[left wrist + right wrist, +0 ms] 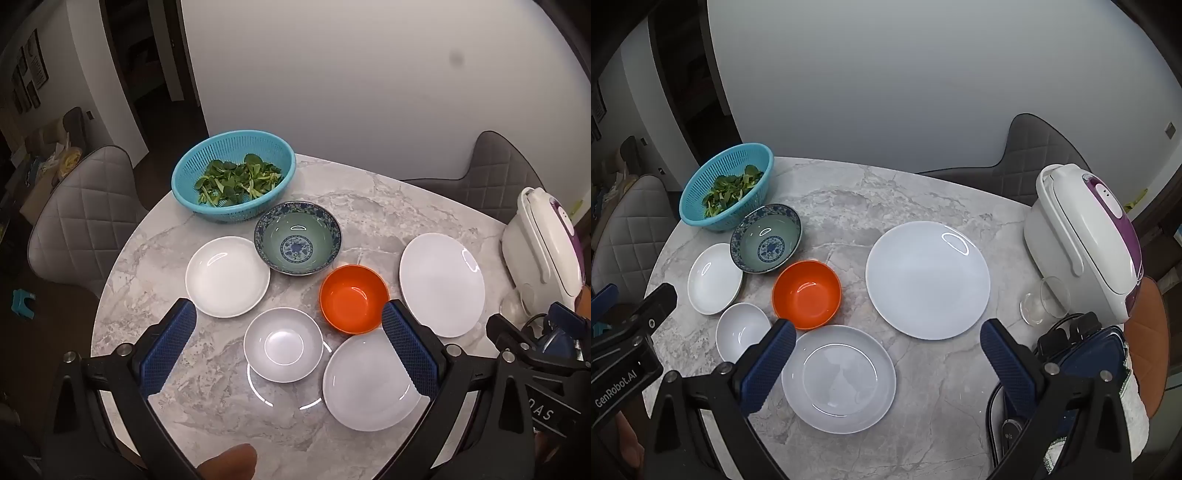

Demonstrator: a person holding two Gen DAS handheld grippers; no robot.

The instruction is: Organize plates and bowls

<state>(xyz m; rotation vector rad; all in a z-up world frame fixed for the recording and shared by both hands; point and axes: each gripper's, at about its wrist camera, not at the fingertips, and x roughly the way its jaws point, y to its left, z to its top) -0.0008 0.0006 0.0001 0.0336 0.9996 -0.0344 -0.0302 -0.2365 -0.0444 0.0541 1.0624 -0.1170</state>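
Both grippers hang above the near edge of a round marble table (923, 199), each with its blue-padded jaws spread wide and nothing between them. In its own view the left gripper (288, 347) frames a small white bowl (283, 344); in its own view the right gripper (888, 350) frames a deep white plate (838, 378).

Taking the orange bowl (807, 293) as the clock's centre in the right wrist view:
- the deep white plate lies at 6 o'clock, just beside it;
- the small white bowl (740, 332) sits at 8 o'clock, near;
- a small white plate (714, 278) lies at 9 o'clock;
- the blue patterned bowl (765, 238) stands at 11 o'clock, close by, its rim seeming to overlap the small plate's edge;
- a blue colander (726, 186) of green leaves sits further out at 10 o'clock, beside the patterned bowl;
- the large flat plate (927, 280) lies at 3 o'clock, apart.

Beyond that plate, at the table's right edge, stand a white and purple rice cooker (1082, 243) and a clear glass (1043, 301) tipped on its side against it.
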